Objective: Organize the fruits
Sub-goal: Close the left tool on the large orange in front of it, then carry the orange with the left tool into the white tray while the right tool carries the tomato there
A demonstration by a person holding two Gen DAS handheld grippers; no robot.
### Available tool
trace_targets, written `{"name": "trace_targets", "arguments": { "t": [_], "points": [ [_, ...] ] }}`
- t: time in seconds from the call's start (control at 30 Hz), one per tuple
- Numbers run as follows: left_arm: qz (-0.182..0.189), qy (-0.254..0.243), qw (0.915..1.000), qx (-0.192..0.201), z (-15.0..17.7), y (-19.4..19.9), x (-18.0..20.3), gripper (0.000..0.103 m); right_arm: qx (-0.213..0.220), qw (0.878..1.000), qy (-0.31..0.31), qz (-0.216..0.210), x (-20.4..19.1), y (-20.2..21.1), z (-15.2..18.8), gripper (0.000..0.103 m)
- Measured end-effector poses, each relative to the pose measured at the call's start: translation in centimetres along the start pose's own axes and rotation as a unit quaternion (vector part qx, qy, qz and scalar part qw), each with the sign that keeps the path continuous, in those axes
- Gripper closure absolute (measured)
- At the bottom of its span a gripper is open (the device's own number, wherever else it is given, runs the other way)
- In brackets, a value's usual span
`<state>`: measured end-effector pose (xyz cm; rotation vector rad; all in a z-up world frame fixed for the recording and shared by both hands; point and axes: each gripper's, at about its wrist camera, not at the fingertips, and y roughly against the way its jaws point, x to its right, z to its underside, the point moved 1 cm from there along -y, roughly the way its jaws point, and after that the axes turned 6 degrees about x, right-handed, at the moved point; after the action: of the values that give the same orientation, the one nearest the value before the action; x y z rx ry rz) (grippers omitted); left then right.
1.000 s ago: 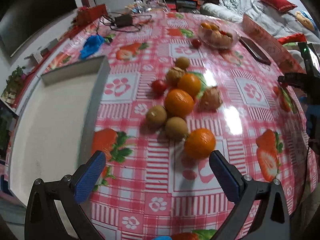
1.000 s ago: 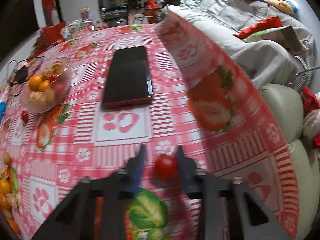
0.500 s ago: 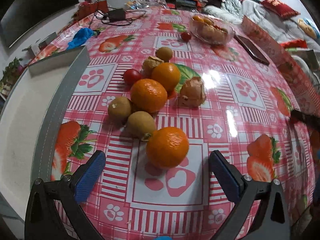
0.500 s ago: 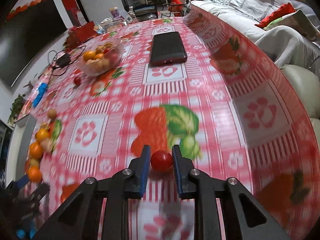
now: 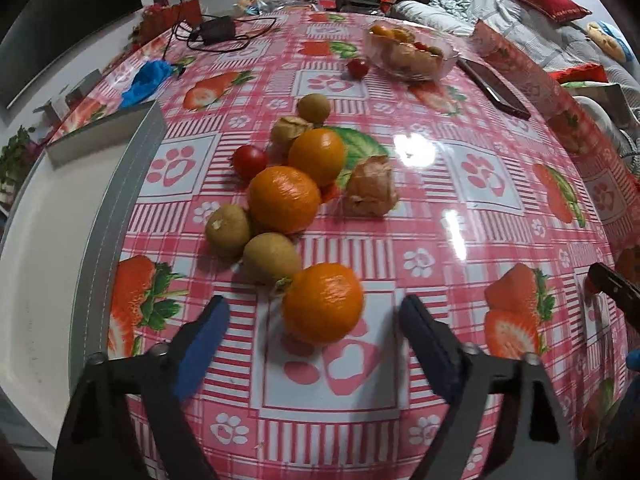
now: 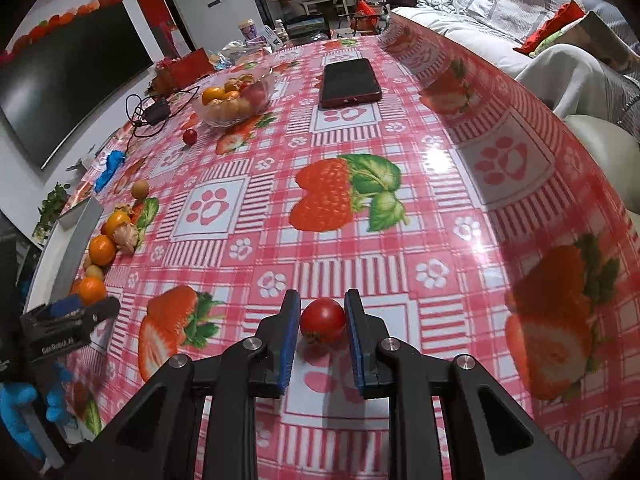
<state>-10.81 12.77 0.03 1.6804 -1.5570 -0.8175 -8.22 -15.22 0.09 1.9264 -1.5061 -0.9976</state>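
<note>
My left gripper [image 5: 314, 312] is open, its blue pads on either side of the nearest orange [image 5: 323, 303] on the checked tablecloth. Behind it lie two more oranges [image 5: 285, 199], kiwis [image 5: 272, 257], a husked fruit [image 5: 370, 189] and a red tomato [image 5: 250, 161]. My right gripper [image 6: 322, 312] is shut on a small red tomato [image 6: 322, 319], held just above the cloth. The same fruit cluster [image 6: 102, 249] shows at the left of the right wrist view, with the left gripper [image 6: 70, 312] beside it.
A clear bowl of fruit [image 5: 410, 54] stands at the back, a loose tomato [image 5: 357, 67] beside it. A dark phone [image 6: 350, 83] lies near the right edge. A grey-rimmed white tray [image 5: 116, 208] is at the left. Cables [image 5: 218, 32] and a blue cloth [image 5: 148, 80] lie far left.
My left gripper has moved forward so the nearest orange sits between its open fingers. My right gripper has carried the tomato leftward across the table, towards the fruit cluster.
</note>
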Motion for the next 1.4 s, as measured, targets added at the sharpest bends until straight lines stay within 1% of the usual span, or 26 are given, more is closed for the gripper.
{"name": "trace_targets", "arguments": {
  "t": [0.03, 0.07, 0.1, 0.13, 0.17, 0.23, 0.3, 0.33, 0.37, 0.43, 0.53, 0.73, 1.03, 1.27, 1.4],
  "points": [
    [0.0, 0.001, 1.0, 0.002, 0.0, 0.1, 0.1, 0.025, -0.002, 1.0, -0.001, -0.001, 0.1, 0.0, 0.0, 0.078],
    [0.001, 0.0, 1.0, 0.004, 0.1, 0.2, 0.2, 0.027, -0.004, 1.0, 0.0, 0.001, 0.1, 0.0, 0.0, 0.073],
    [0.003, -0.002, 1.0, 0.007, 0.1, 0.3, 0.4, 0.033, -0.005, 1.0, 0.001, 0.004, 0.1, 0.0, 0.1, 0.066],
    [0.005, -0.005, 0.9999, 0.01, 0.1, 0.4, 0.5, 0.04, -0.001, 1.0, 0.002, 0.005, 0.1, 0.0, 0.1, 0.046],
    [0.007, -0.008, 0.9999, 0.012, 0.0, 0.4, 0.6, 0.045, 0.005, 1.0, 0.006, 0.011, 0.0, 0.2, 0.2, 0.041],
    [0.011, -0.012, 0.9998, 0.015, -0.1, 0.6, 0.7, 0.064, 0.005, 1.0, 0.018, 0.021, -0.3, 0.1, 0.5, 0.041],
    [0.019, -0.015, 0.9996, 0.015, -0.1, 0.7, 0.5, 0.064, 0.008, 0.998, 0.036, 0.041, -0.8, 0.0, 0.8, 0.049],
    [0.025, -0.014, 0.9995, 0.016, 0.1, 0.8, 0.3, 0.064, 0.008, 0.998, 0.042, 0.047, -1.0, 0.0, 0.9, 0.063],
    [0.029, -0.012, 0.9994, 0.016, 0.2, 0.9, 0.1, 0.064, 0.008, 0.998, 0.045, 0.049, -1.0, 0.1, 1.0, 0.074],
    [0.04, -0.005, 0.9991, 0.016, 0.6, 1.3, -0.5, 0.064, 0.008, 0.999, 0.031, 0.035, -0.7, 0.3, 1.1, 0.078],
    [0.052, -0.001, 0.9985, 0.018, 1.4, 2.1, -1.3, 0.064, 0.014, 0.999, 0.021, 0.026, -0.8, 0.7, 1.3, 0.078],
    [0.048, -0.009, 0.9985, 0.024, 2.3, 4.2, -2.3, 0.064, 0.014, 0.999, 0.034, 0.004, -2.3, 1.4, 1.8, 0.078],
    [0.045, -0.002, 0.998, 0.044, 2.4, 7.2, -4.6, 0.064, 0.019, 0.998, 0.054, -0.016, -5.7, 2.8, 1.5, 0.078],
    [0.044, 0.025, 0.9966, 0.066, 2.5, 9.5, -8.7, 0.064, 0.016, 0.997, 0.073, -0.031, -9.6, 3.4, 1.1, 0.078],
    [0.025, 0.041, 0.9958, 0.078, 2.8, 10.4, -11.8, 0.064, 0.014, 0.995, 0.088, -0.052, -13.0, 3.6, 0.6, 0.078]
  ]
}}
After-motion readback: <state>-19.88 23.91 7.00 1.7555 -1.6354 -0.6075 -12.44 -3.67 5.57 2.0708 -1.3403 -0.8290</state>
